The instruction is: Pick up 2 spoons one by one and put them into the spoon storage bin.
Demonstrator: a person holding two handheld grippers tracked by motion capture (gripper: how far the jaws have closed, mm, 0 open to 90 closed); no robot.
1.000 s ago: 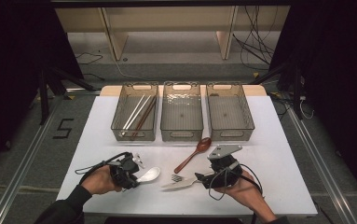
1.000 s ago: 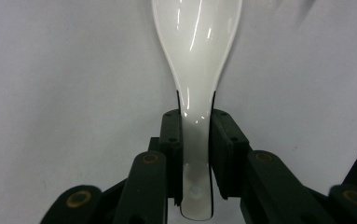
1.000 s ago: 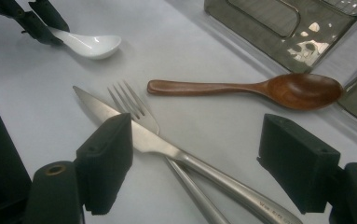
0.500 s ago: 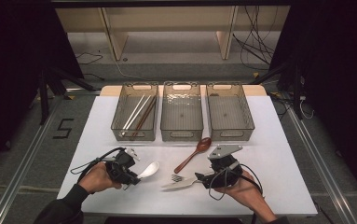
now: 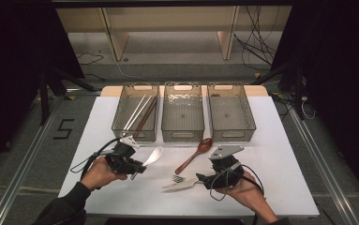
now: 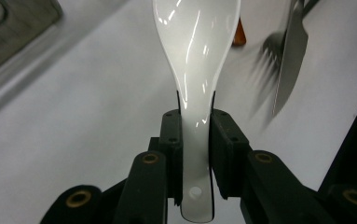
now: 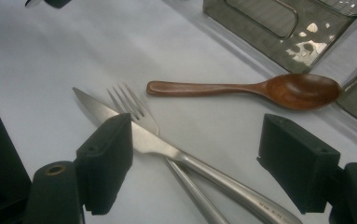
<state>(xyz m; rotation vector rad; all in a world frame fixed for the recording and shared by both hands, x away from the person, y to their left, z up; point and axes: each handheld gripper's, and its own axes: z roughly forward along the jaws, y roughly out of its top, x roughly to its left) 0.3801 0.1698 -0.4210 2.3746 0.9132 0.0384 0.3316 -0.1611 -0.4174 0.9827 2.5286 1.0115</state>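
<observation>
Leftmost on the white table [image 5: 280, 140], the left claw [image 5: 137, 165] is clenched on the handle of a white ceramic spoon [image 5: 152, 156]; in the left gripper view the two black jaws press on either side of that handle and the bowl of the spoon [image 6: 195, 42] points away from the camera. Behind it stands a row of three clear bins: the left bin [image 5: 136, 112] holds chopsticks [image 5: 139, 112], with the middle bin [image 5: 183, 112] and the right bin [image 5: 230, 112] beside it. Near the table's middle a brown wooden spoon [image 5: 195, 155] lies just in front of the bins. To its right, the right claw [image 5: 205, 180] is released, its jaws spread wide over a metal knife [image 7: 167, 149] and a fork [image 7: 134, 112] that cross each other on the table.
</observation>
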